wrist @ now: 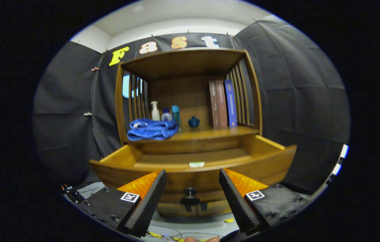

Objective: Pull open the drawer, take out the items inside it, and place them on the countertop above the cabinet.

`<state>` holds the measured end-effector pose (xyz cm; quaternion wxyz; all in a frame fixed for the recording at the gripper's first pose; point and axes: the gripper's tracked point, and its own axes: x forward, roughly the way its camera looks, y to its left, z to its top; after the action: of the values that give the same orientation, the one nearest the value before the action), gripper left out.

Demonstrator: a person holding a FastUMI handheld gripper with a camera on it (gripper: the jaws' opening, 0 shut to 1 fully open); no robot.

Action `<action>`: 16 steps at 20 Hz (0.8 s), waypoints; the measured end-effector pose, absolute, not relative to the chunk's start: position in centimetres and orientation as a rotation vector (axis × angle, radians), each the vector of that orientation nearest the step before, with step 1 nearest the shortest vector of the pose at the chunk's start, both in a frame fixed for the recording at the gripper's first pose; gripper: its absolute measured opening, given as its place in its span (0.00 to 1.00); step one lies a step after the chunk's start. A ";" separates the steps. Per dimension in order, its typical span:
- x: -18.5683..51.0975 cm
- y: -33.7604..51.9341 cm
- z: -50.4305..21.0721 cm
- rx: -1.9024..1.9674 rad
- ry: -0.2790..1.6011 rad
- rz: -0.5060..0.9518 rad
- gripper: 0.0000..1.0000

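A wooden cabinet's drawer (pixel 210 169) stands pulled out toward me, its dark knob (pixel 189 192) showing between my fingers. Inside the drawer I see bare wood and a small white-and-green label (pixel 196 164) at the front wall's inner rim. My gripper (pixel 192 175) is open, its fingers spread wide just in front of the drawer's front, holding nothing. On the countertop (pixel 210 134) above the drawer lies a folded blue towel (pixel 151 129) at the left. Behind it stand a white bottle (pixel 155 111), a small blue-capped bottle (pixel 166 115) and a teal bottle (pixel 176 114). A small blue pot (pixel 193 121) sits mid-counter.
Three upright books (pixel 223 103) lean at the counter's right, by the slatted side wall (pixel 240 90). A roof board (pixel 183 62) closes the shelf from above. Cables (pixel 166 232) lie on the pale floor below the drawer. A fingertip (pixel 201 239) shows at the bottom.
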<state>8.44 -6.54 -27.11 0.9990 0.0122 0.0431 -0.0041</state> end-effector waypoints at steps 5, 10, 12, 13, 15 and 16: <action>11.9 -5.9 -22.9 0.019 0.161 0.002 0.98; 16.2 -6.3 -25.3 0.021 0.498 0.013 0.99; 18.2 -7.0 -27.1 -0.005 0.620 0.022 0.99; 19.1 -7.5 -28.3 -0.012 0.688 0.019 0.99; 20.5 -8.5 -31.2 -0.013 0.833 0.006 0.99; 21.2 -9.0 -32.3 -0.024 0.896 -0.004 0.99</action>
<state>21.18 -8.97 -32.34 0.9013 -0.0116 0.4330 -0.0020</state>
